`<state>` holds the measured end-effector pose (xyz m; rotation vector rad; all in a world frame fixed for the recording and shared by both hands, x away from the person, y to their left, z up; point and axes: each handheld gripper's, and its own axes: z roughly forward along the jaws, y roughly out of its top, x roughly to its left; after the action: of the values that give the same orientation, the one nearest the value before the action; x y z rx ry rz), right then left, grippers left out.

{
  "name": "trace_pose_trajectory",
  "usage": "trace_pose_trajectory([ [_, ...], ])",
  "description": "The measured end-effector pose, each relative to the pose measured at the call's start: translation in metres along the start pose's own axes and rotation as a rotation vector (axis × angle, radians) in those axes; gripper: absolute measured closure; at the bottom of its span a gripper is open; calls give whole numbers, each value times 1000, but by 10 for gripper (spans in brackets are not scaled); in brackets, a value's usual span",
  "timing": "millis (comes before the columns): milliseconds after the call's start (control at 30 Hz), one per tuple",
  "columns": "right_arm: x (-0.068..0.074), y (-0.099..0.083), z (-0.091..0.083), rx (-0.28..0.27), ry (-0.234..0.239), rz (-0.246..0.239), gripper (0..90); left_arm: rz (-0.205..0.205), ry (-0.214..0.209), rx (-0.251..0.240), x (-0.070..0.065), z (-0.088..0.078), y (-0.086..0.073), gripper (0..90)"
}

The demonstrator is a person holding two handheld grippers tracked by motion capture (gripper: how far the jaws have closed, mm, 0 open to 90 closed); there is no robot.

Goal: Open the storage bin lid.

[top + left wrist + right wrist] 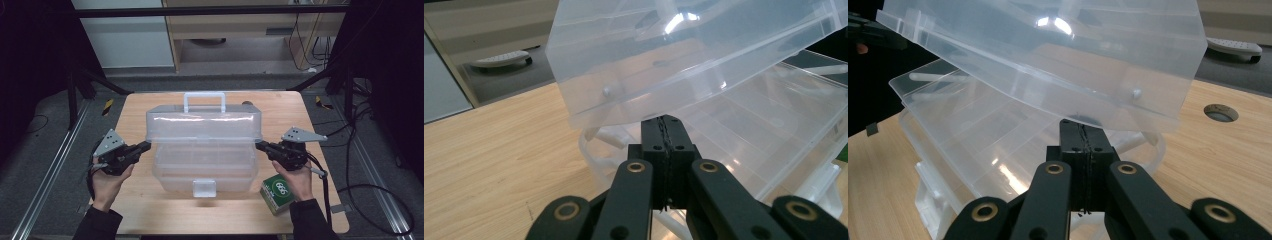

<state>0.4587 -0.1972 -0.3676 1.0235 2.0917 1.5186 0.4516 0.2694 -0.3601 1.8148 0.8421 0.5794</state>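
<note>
A clear plastic tool box with a hinged lid [204, 165] sits at the middle of the light wooden worktop [135, 115]. Its translucent lid with a white carry handle [204, 123] is raised at the front and hangs tilted above the open base, whose inner tray and dividers show underneath; a small clear latch tab sits at the base's 6 o'clock edge.

The left gripper [146, 145] comes in from 9 o'clock of the box, its jaws pressed together with nothing between them, the tip tucked under the lid's lower left corner. In the left gripper view the closed jaws of that gripper [664, 120] meet the underside edge of the lid [684, 55], with the box base [774, 130] beyond.

The right gripper [260, 145] mirrors it from 3 o'clock, jaws likewise closed on nothing and set under the lid's right corner. In the right gripper view its tip [1079, 124] touches the lid's lower rim [1048, 60], the tray [973, 140] beneath it, and a round cable hole in the worktop [1220, 112] lies at about 2 o'clock.

A small green box with white print [278, 193] lies on the worktop at 4 o'clock of the tool box, just beside the person's right hand [297, 180]; the left hand [107, 182] holds its gripper at 8 o'clock
</note>
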Motion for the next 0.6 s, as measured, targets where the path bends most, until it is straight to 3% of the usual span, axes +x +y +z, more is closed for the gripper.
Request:
trace_pose_trajectory([
  [300, 2, -1, 0, -9, 6, -3, 900, 11, 5, -4, -3, 2, -2, 895],
  [500, 3, -2, 0, 0, 8, -11, 900, 31, 107, 47, -2, 1, -10, 847],
  [600, 4, -2, 0, 1, 10, -14, 900, 25, 123, 45, 1, 3, -12, 768],
])
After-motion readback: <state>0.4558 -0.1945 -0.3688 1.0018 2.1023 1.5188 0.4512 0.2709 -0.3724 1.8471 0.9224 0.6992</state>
